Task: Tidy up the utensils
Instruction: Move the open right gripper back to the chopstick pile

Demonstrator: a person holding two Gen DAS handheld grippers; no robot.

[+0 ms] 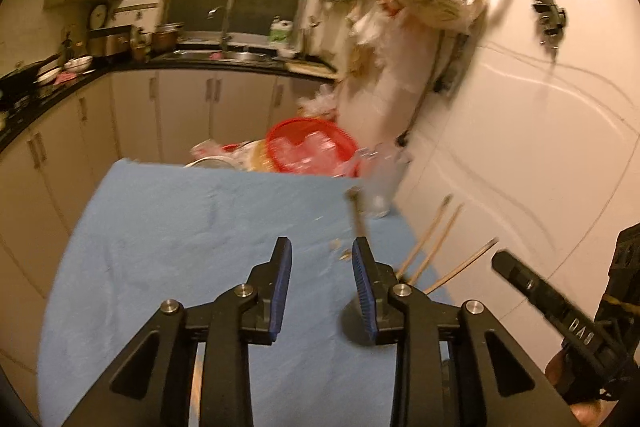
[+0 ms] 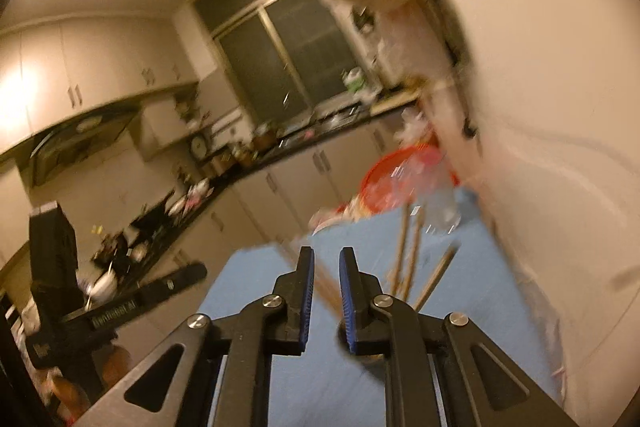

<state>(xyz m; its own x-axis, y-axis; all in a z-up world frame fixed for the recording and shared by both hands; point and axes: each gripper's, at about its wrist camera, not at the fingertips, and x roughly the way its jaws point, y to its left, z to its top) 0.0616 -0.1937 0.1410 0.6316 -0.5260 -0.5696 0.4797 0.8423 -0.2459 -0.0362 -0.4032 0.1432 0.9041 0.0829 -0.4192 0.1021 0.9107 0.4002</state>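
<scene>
The left gripper [image 1: 322,259] is a black frame with triangular cut-outs, round silver screws at its pivots and ribbed blue pads [image 1: 280,287] inside both fingers. The right gripper [image 2: 326,265] is built the same, with blue pads [image 2: 307,291]. White lettering, too blurred to read, runs along each black finger.

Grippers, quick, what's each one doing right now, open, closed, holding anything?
Left gripper: open, nothing between its fingers.
Right gripper: slightly open, a chopstick between its fingers, apparently not clamped.

Home kitchen, sink [image 1: 236,55], cabinets [image 1: 212,107], cluttered black countertop [image 1: 48,95]
</scene>
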